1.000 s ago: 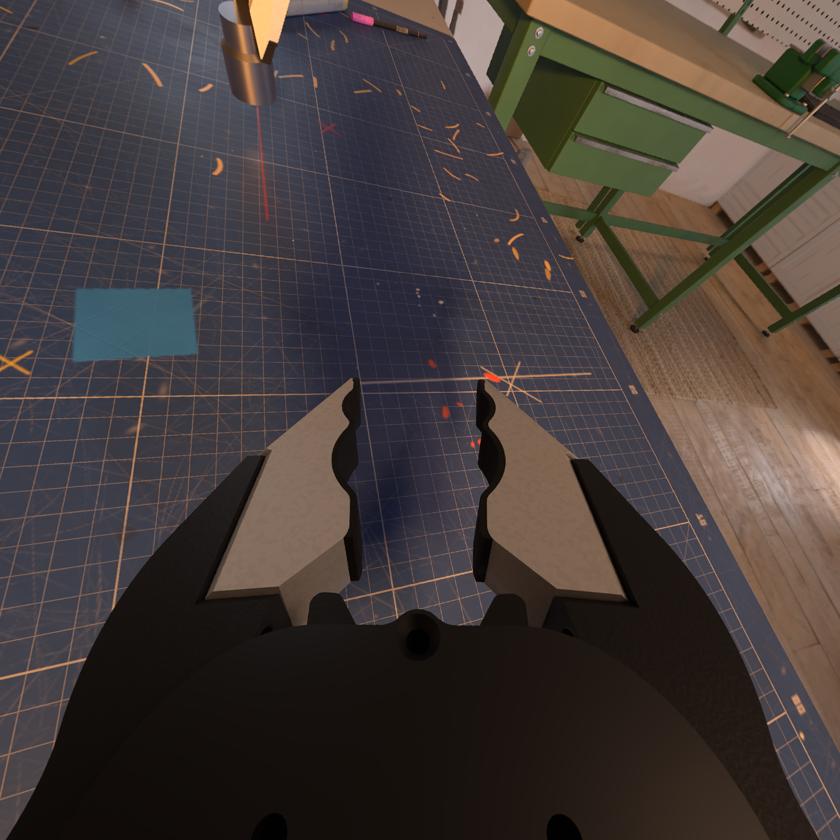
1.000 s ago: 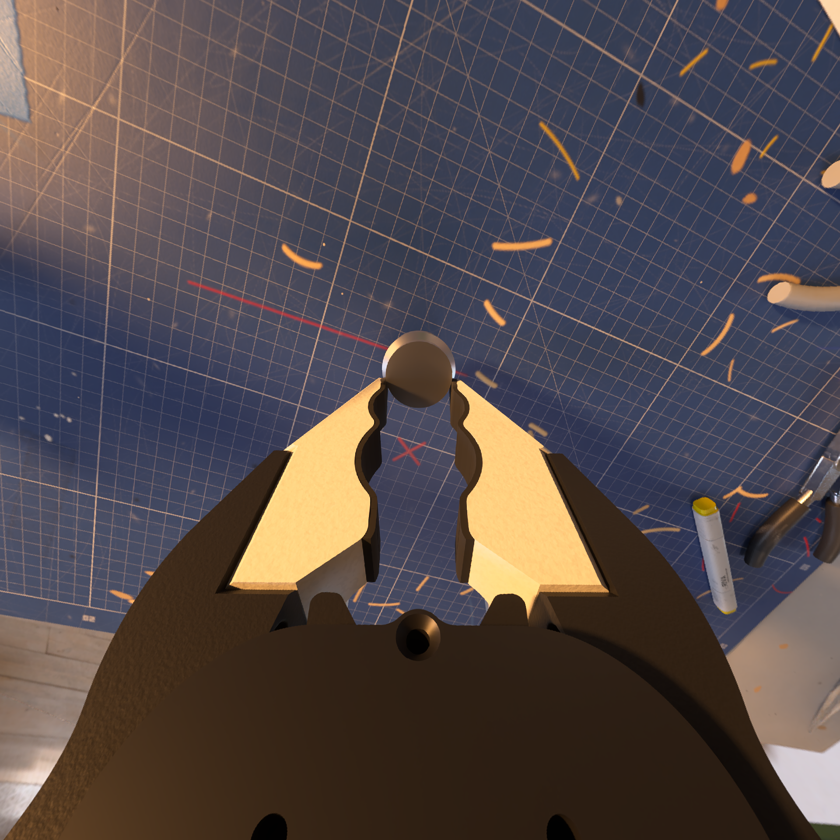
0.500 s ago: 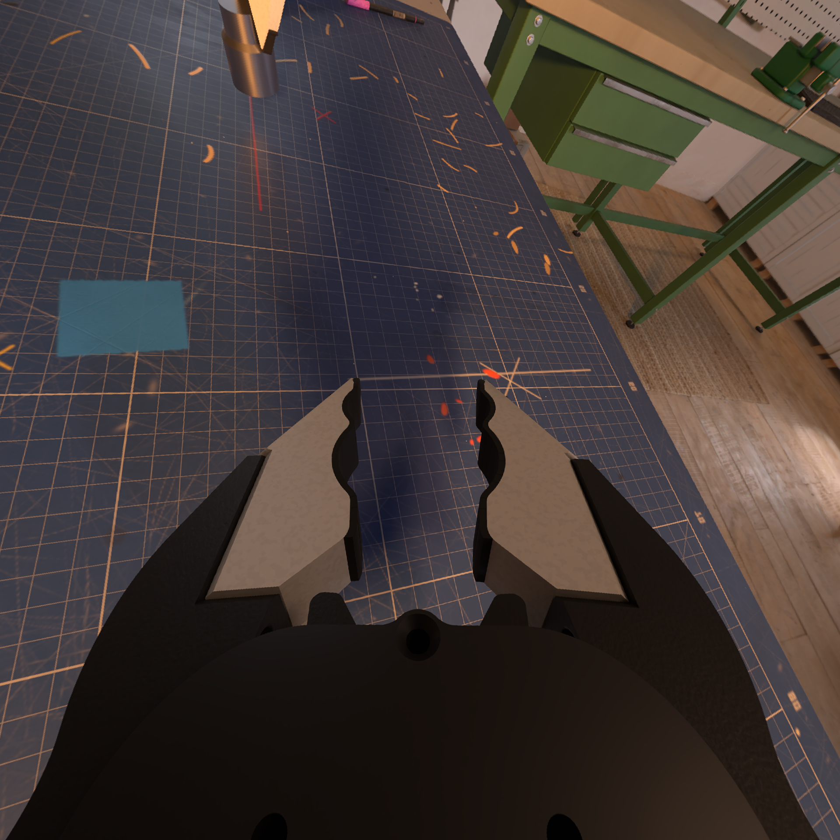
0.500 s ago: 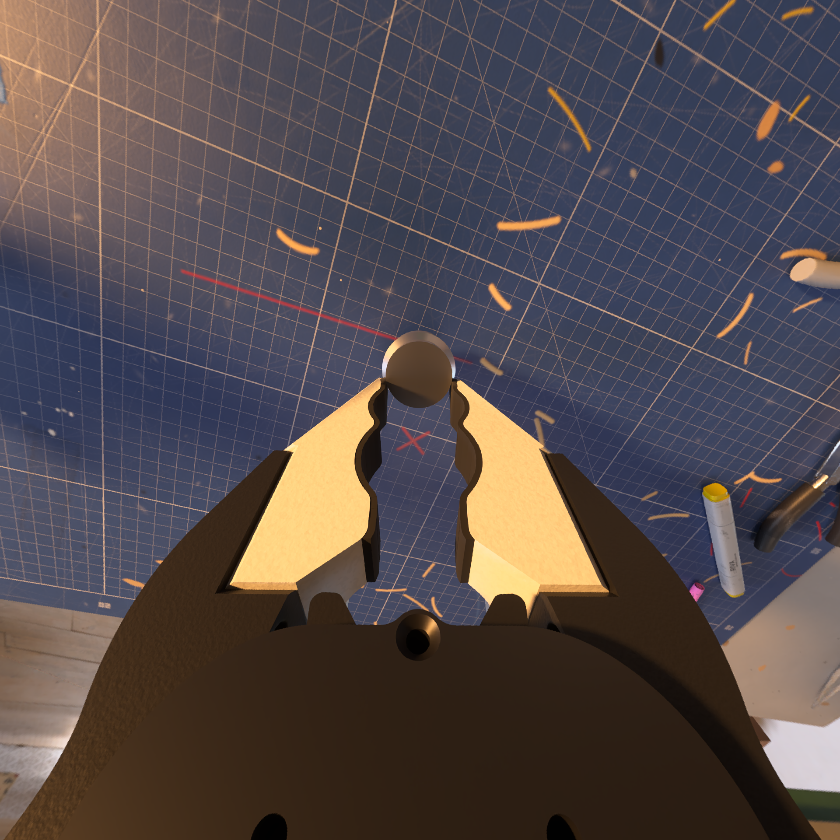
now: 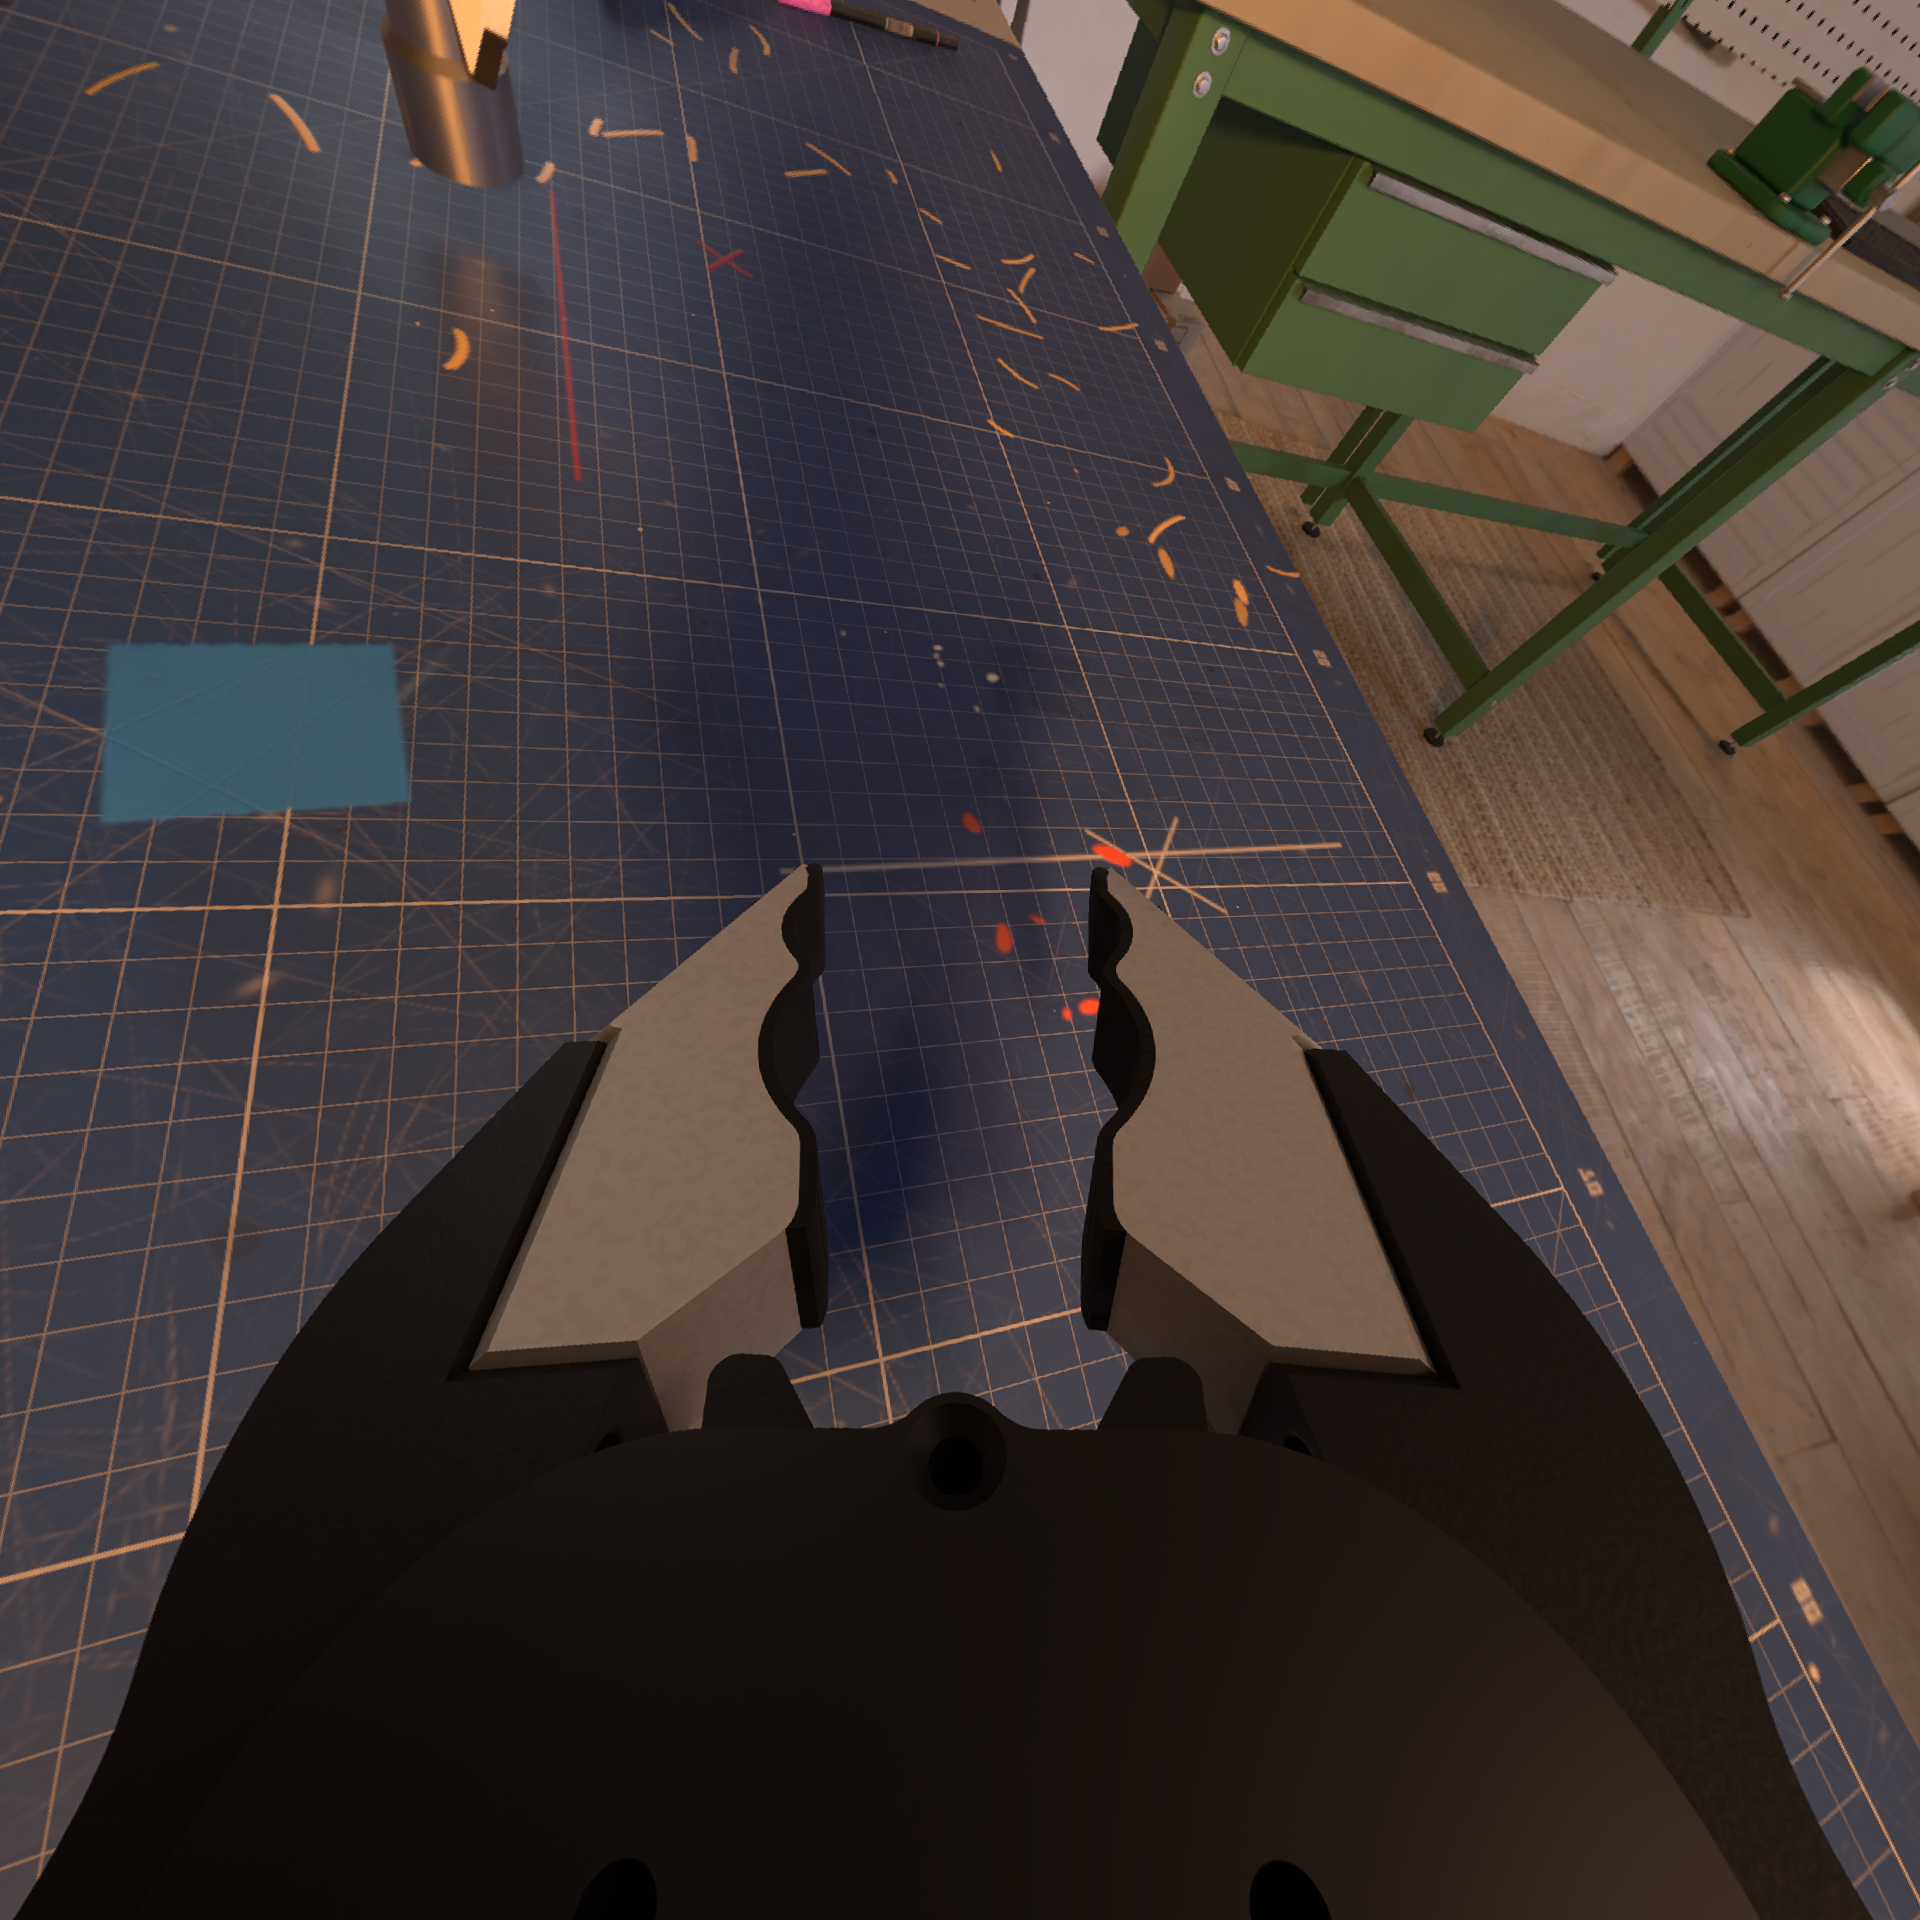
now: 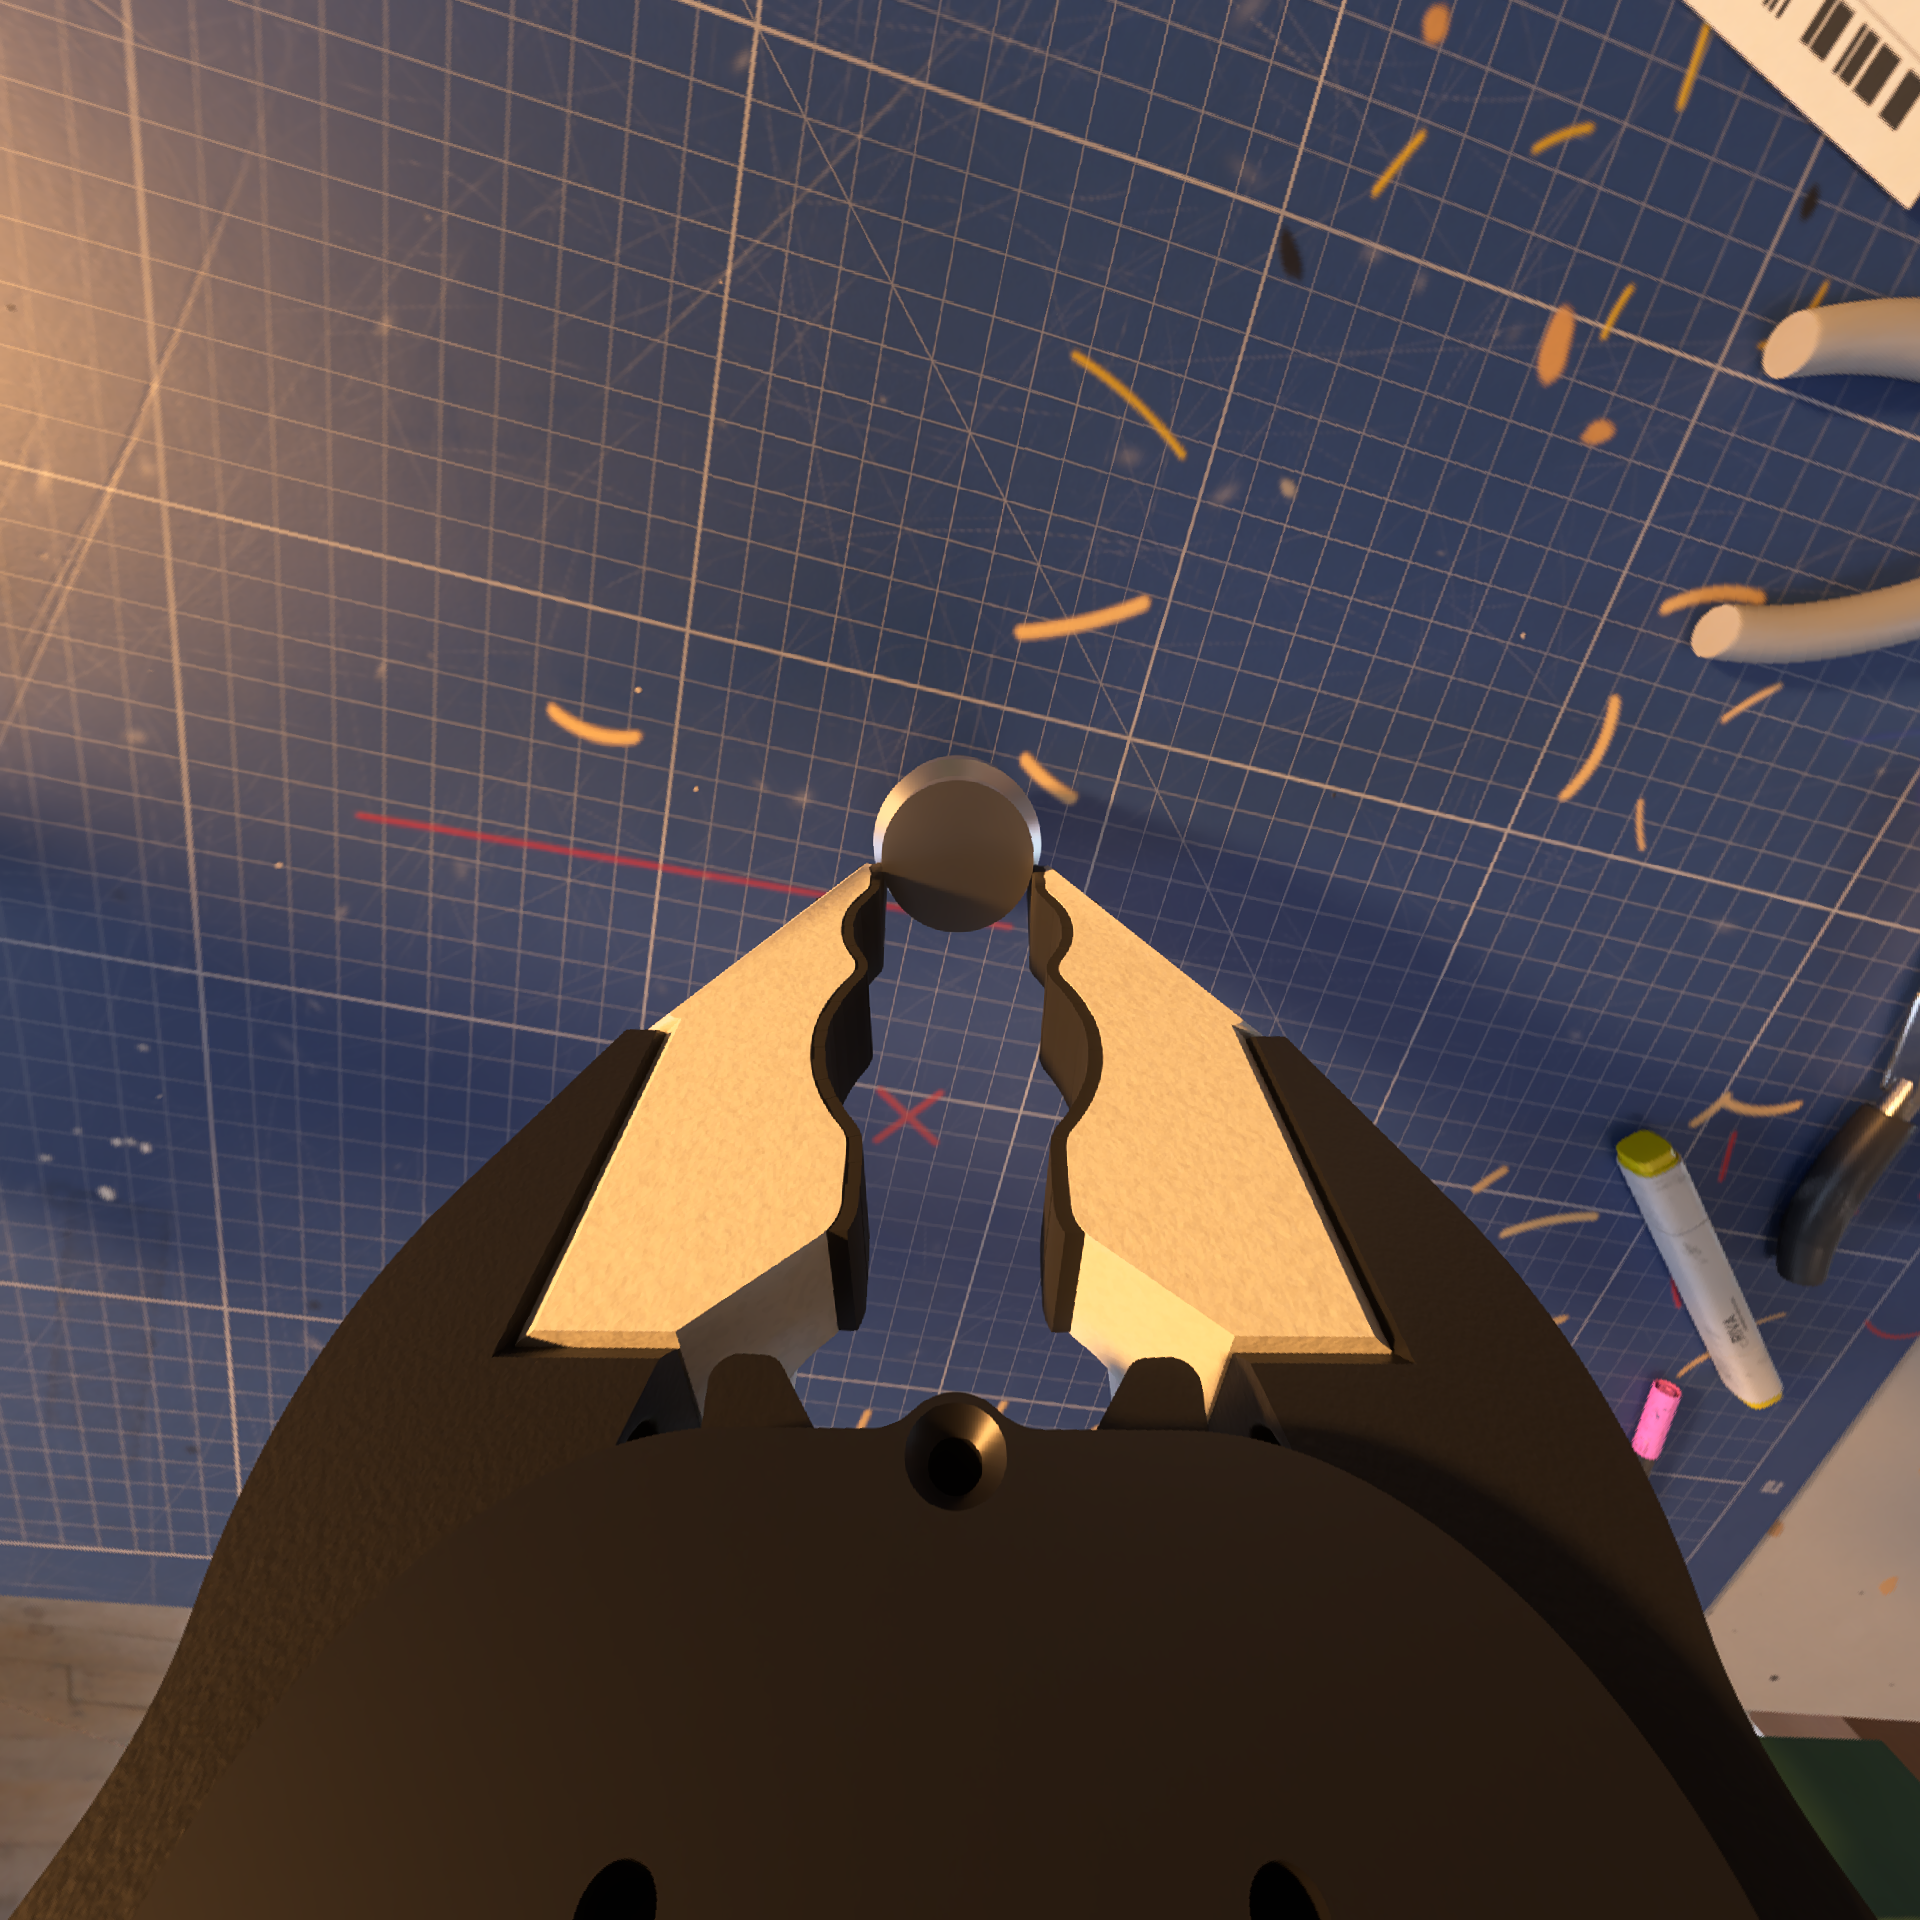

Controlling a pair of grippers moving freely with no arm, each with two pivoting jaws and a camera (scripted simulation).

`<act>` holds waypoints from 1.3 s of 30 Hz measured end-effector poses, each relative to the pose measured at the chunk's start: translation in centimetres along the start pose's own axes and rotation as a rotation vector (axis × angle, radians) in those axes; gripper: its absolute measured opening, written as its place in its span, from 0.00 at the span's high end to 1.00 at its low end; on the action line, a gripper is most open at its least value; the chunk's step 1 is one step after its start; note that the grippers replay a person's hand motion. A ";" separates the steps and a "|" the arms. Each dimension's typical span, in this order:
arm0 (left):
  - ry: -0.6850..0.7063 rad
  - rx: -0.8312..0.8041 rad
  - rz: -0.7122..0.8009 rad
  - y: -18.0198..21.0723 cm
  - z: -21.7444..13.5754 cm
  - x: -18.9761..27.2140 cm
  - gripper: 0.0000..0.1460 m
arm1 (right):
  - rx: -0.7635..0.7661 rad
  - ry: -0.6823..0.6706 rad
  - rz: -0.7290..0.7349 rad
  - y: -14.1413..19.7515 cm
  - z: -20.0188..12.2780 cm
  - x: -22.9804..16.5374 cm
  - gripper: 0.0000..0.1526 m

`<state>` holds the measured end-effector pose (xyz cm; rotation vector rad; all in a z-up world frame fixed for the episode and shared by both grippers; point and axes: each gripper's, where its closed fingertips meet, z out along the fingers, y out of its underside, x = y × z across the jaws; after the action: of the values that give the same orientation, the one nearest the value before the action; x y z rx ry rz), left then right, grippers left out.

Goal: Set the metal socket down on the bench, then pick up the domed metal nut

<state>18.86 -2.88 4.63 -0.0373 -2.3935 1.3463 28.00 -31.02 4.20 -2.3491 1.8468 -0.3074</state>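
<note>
The right tool [image 6: 954,883] pinches the metal socket [image 6: 954,844] at its tips, maybe just above the bench [image 6: 416,416], so lower it straight and slow before letting go, while the left tool [image 5: 951,883] at six o'clock waits with its fingers apart and nothing in them.

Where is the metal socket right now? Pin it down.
The metal socket is pinched at the tips of the right tongs, over the blue cutting mat at the red line's end; the left wrist view shows it top left.

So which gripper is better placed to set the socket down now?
Right. The right gripper already pinches the metal socket upright just above the blue cutting mat. The left gripper is open, empty and far away.
</note>
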 end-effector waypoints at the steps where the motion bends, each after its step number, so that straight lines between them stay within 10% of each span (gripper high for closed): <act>1: 0.001 0.001 -0.002 0.0 0.0 0.0 0.65 | -0.012 -0.001 -0.004 -0.1 0.4 0.1 0.82; 4: 0.000 0.004 -0.004 0.0 -0.2 -0.1 0.65 | -0.112 -0.009 0.002 0.4 1.2 0.4 0.81; 6: 0.000 0.012 -0.011 0.0 -0.3 -0.2 0.65 | -0.130 -0.001 -0.008 0.1 1.1 0.9 0.61; 12: 0.012 0.020 -0.018 -0.1 -0.5 -0.1 0.65 | 0.059 -0.039 -0.015 -2.4 -4.9 1.5 0.58; 22: -0.086 0.104 0.026 -2.0 -1.0 -0.9 0.62 | 0.927 -0.216 -0.109 -6.9 -18.8 -7.6 0.58; 30: -0.247 0.271 0.014 -4.0 -3.8 -3.3 0.57 | 0.977 -0.293 -0.228 -10.0 -8.0 -21.1 0.54; 39: -0.385 0.264 -0.078 -3.2 -4.6 -6.0 0.59 | 0.942 -0.201 -0.303 -11.2 -1.5 -23.2 0.54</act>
<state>26.52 -2.12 7.40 0.4190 -2.4568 1.7496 32.97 -5.81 6.57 -1.8506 0.9148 -0.7422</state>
